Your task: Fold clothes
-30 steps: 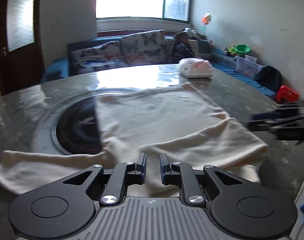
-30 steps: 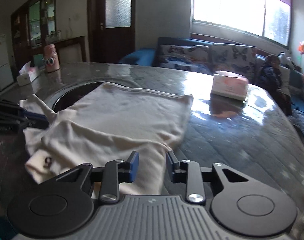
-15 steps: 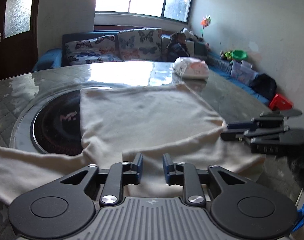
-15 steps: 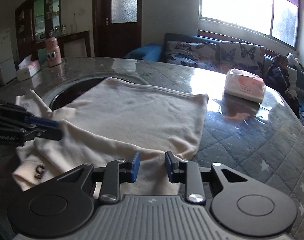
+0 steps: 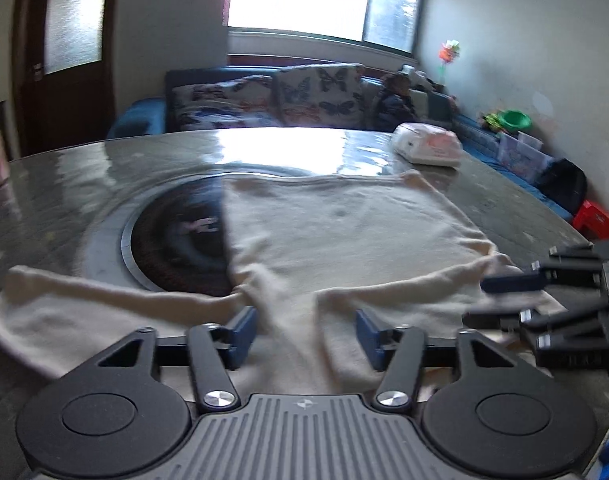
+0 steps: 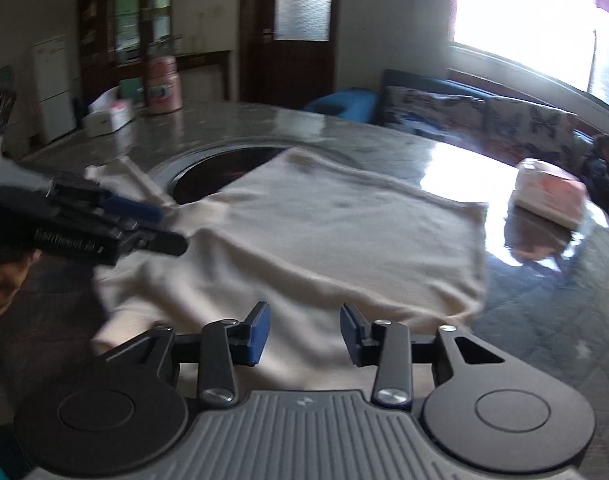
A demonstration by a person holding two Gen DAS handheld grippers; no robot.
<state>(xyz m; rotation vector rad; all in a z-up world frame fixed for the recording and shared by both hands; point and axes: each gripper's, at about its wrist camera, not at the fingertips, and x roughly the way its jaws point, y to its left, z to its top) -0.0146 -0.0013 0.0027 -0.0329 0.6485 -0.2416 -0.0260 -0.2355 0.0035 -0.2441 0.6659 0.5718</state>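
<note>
A cream long-sleeved top (image 5: 344,232) lies flat on the glossy round table (image 5: 84,184), body towards the far side. One sleeve (image 5: 84,308) trails to the left, and the other is folded across the near edge. My left gripper (image 5: 306,334) is open just above the near hem, with a ridge of cloth running up between its blue pads. My right gripper (image 6: 304,332) is also open, low over the folded right-hand part of the top (image 6: 344,232). Each gripper shows in the other's view: the right gripper (image 5: 544,300) at the right edge, the left gripper (image 6: 104,224) at the left.
A dark round inset (image 5: 176,240) sits in the table, partly under the top. A tissue pack (image 5: 426,146) lies at the far right. A pink bottle (image 6: 162,84) and a white box (image 6: 106,118) stand far left. A person (image 5: 396,96) sits on the sofa behind.
Both grippers' jaws have spread from a narrow gap to wide open. Both cameras have swung slightly left, and the views are blurred by motion.
</note>
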